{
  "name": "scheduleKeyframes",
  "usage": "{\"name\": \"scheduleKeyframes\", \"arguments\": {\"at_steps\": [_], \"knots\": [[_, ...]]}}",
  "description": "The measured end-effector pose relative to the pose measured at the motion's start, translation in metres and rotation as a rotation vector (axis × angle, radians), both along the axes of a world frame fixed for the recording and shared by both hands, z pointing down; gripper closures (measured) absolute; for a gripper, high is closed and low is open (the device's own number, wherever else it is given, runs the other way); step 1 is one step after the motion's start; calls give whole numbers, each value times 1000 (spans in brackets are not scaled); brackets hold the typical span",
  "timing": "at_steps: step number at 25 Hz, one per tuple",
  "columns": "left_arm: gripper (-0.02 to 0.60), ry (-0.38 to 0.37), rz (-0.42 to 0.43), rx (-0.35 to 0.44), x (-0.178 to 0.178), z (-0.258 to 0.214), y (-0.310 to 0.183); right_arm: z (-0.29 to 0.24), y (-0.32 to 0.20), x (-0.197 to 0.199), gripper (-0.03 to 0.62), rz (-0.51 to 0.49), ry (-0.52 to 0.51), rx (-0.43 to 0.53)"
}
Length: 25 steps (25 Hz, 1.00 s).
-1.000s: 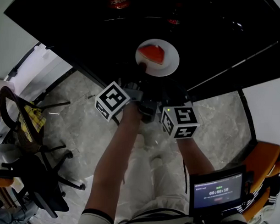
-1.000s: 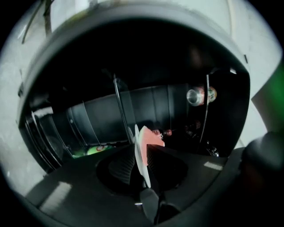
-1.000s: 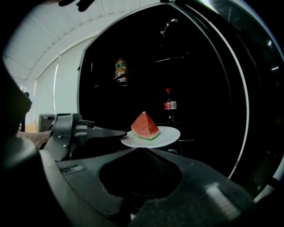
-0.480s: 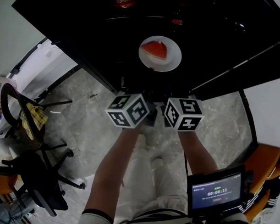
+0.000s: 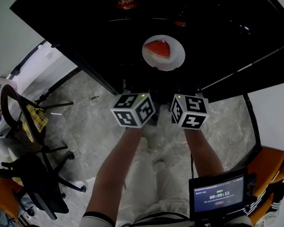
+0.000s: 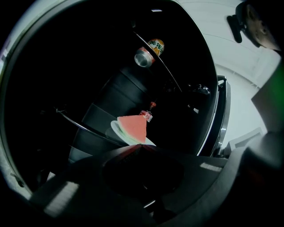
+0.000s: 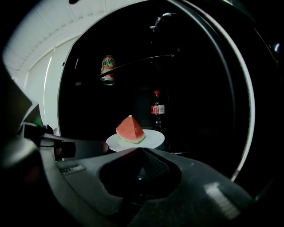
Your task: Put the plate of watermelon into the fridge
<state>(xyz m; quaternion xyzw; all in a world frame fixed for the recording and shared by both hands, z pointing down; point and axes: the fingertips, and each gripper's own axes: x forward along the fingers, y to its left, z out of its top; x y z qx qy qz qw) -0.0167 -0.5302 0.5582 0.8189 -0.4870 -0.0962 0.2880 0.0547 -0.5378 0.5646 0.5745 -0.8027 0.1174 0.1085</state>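
1. Watermelon [image 6: 132, 127] lies as a red wedge on its white plate [image 6: 116, 132], which rests on a glass shelf inside the dark fridge [image 6: 88, 66], as my left gripper view shows it. My left gripper [image 6: 140, 147] has its jaws pressed together, tips meeting just below the plate's near rim. Nothing is pinched between them and they touch nothing. A small bottle [image 6: 148, 113] stands behind the plate, and a can [image 6: 148, 51] lies on the shelf above.

2. In the right gripper view, my right gripper [image 7: 141, 150] is closed in the same way, tip against tip and empty. The plate [image 7: 153, 139] with its wedge [image 7: 129, 130] sits beyond the tips, apart from them. The bottle [image 7: 157, 111] stands just behind it.

3. From the head view, the plate [image 5: 177, 58] lies on the shelf in the fridge. Both marker cubes [image 5: 133, 109] [image 5: 189, 111] are side by side near the fridge's front edge, well short of the plate.
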Motion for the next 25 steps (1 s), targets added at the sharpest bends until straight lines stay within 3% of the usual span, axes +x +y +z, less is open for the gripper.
{"name": "scheduleKeyframes", "arguments": {"at_steps": [8, 19, 25], "knots": [[583, -31, 13, 17, 5, 0, -8, 3, -17, -8, 595, -35, 2, -12], [583, -17, 10, -48, -3, 4, -23, 2, -27, -25, 595, -56, -36, -50], [583, -58, 29, -45, -4, -3, -26, -1, -32, -42, 595, -90, -36, -79]]}}
